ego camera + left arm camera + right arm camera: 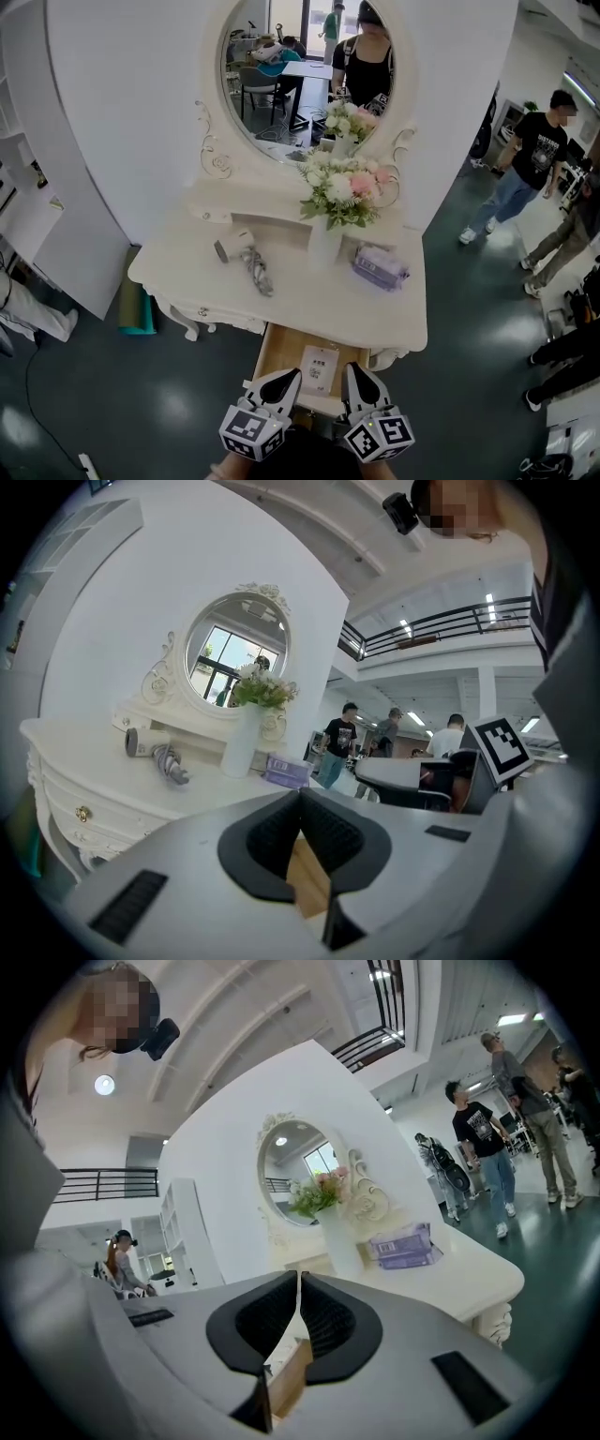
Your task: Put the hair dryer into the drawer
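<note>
Hovering both grippers over the open drawer (279,349), jaws pressed together, nothing in them.
Left gripper (284,378) and right gripper (360,375): pads meet, both empty, side by side above the drawer's front end. Hair dryer (234,249) lies on the dressing table (183,272) top, well apart from both, its cord bundled beside it, left of the flower vase (325,244). Purple pack (380,267) lies right of the vase.
</note>
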